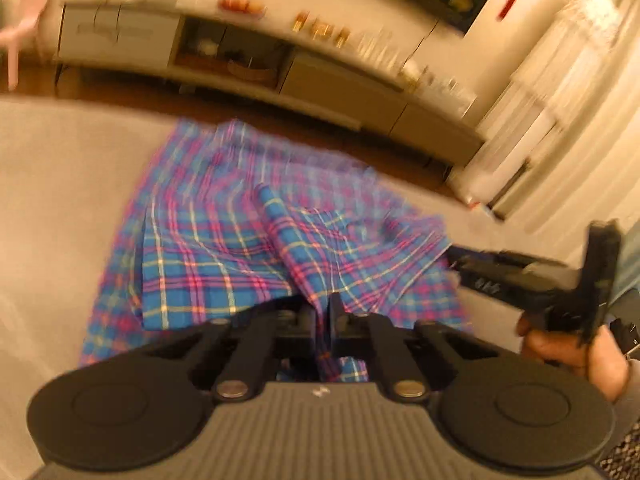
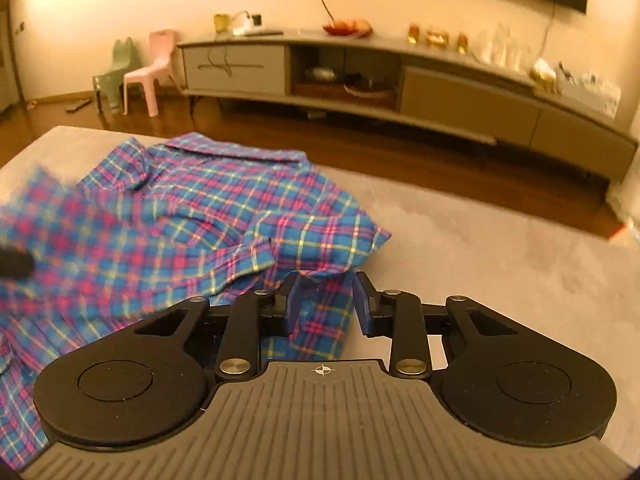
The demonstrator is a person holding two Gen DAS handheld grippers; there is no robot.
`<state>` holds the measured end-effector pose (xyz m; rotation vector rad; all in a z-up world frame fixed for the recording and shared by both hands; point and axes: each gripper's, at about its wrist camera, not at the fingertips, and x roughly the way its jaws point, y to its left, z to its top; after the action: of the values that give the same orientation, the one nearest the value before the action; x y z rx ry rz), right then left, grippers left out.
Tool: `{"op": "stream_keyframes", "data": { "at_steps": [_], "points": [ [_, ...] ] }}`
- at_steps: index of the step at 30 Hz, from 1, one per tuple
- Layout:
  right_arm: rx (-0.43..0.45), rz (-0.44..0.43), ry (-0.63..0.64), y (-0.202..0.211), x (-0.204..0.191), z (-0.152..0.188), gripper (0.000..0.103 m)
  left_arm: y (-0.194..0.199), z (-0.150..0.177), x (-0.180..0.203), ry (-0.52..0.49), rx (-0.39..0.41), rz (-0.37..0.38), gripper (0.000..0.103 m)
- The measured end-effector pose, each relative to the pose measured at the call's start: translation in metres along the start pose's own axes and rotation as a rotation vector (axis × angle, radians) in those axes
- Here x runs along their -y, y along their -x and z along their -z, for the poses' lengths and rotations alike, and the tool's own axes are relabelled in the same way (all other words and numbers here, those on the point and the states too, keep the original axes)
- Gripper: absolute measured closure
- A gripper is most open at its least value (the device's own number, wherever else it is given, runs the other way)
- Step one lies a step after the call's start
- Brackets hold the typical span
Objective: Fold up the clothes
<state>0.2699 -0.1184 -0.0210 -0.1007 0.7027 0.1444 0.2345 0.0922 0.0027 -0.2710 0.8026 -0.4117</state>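
Note:
A blue, pink and yellow plaid shirt (image 1: 224, 220) (image 2: 224, 192) lies crumpled on a pale grey soft surface (image 2: 480, 240), collar at the far side. My left gripper (image 1: 325, 312) is shut on a fold of the shirt, and cloth hangs through between its fingers. My right gripper (image 2: 325, 300) holds a thick bunch of the shirt's near edge, which fills the gap between its blue pads. In the left wrist view the right gripper (image 1: 456, 260) sits at the shirt's right corner, held by a hand (image 1: 560, 356). The left gripper (image 2: 16, 266) shows as a dark blur at the left edge.
Beyond the far edge of the grey surface (image 1: 60, 168) is a wooden floor and a long low cabinet (image 2: 400, 76) along the wall. A pink chair (image 2: 148, 72) and a green chair (image 2: 116, 76) stand to its left. Pale curtains (image 1: 560, 80) hang at the right.

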Motion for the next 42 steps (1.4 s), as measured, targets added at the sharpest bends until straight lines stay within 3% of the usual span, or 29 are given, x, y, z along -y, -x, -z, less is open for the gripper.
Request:
{"op": "stream_keyframes", "data": {
  "at_steps": [2,6,9,13,16,21,23,25,28,30,34,37,42],
  "points": [
    [-0.023,0.002,0.024,-0.011,-0.005,0.002,0.075,0.006,0.004,-0.005,0.009,0.006,-0.016,0.098],
    [-0.052,0.035,0.058,-0.018,-0.013,0.001,0.076,-0.011,0.016,-0.018,0.057,-0.087,-0.114,0.096],
    [-0.080,0.061,0.053,-0.005,-0.015,-0.005,0.076,-0.014,0.017,-0.021,0.091,-0.106,-0.101,0.093],
    [0.039,-0.020,-0.018,0.043,-0.016,-0.002,0.075,0.000,0.015,-0.025,0.141,-0.102,-0.018,0.089],
    [0.039,-0.131,0.006,0.056,-0.034,0.009,0.074,-0.002,0.016,-0.024,0.142,-0.113,-0.036,0.088],
    [-0.084,-0.114,0.104,0.022,-0.056,0.033,0.070,-0.014,0.023,-0.003,-0.045,-0.106,-0.151,0.082],
    [-0.109,-0.120,0.030,0.031,-0.049,0.030,0.072,0.002,0.023,0.004,-0.053,-0.098,-0.156,0.076],
    [-0.054,-0.158,-0.079,0.065,-0.037,0.033,0.068,0.038,0.027,0.002,-0.014,-0.066,-0.085,0.058],
    [-0.021,-0.233,-0.132,0.131,-0.035,0.067,0.056,0.096,0.043,-0.004,0.041,-0.030,0.003,0.037],
    [-0.036,-0.271,-0.140,0.174,-0.043,0.096,0.053,0.138,0.065,-0.013,0.074,-0.032,0.021,0.032],
    [-0.131,-0.287,-0.136,0.235,-0.064,0.171,0.048,0.193,0.120,-0.033,0.125,-0.093,-0.046,0.029],
    [-0.188,-0.284,-0.130,0.268,-0.083,0.223,0.045,0.220,0.164,-0.042,0.177,-0.167,-0.056,0.030],
    [-0.191,-0.264,-0.110,0.289,-0.115,0.262,0.044,0.236,0.218,-0.035,0.228,-0.245,-0.019,0.029]
  ]
}}
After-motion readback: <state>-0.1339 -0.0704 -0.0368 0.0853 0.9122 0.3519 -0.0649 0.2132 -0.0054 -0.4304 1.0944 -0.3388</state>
